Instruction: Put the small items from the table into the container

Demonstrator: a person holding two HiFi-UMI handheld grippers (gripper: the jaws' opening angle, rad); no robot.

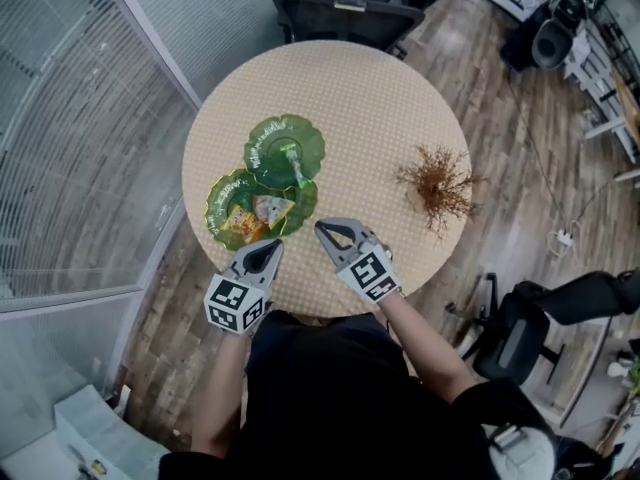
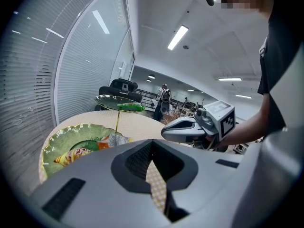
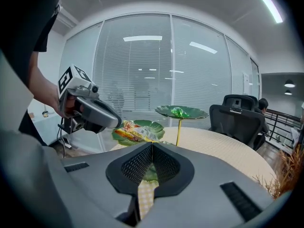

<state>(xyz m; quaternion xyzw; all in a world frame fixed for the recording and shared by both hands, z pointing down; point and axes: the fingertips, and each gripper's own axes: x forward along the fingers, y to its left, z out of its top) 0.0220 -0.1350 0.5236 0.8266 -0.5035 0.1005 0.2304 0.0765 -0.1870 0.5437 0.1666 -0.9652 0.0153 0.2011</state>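
Observation:
A two-tier green leaf-shaped dish stands at the table's left. Its lower dish (image 1: 222, 200) holds colourful snack packets (image 1: 256, 217). The upper dish (image 1: 285, 146) carries a small green packet (image 1: 294, 164). My left gripper (image 1: 275, 245) sits at the lower dish's near rim, its jaws shut with nothing between them. My right gripper (image 1: 321, 228) is just to its right over bare table, also shut and empty. In the left gripper view the snack packets (image 2: 90, 148) lie ahead to the left and the right gripper (image 2: 190, 129) to the right. The right gripper view shows the packets (image 3: 135, 132) ahead.
The round beige checked table (image 1: 380, 98) has a dried brown twig bunch (image 1: 437, 183) near its right edge. A black office chair (image 1: 350, 3) stands behind the table. A glass wall with blinds runs along the left.

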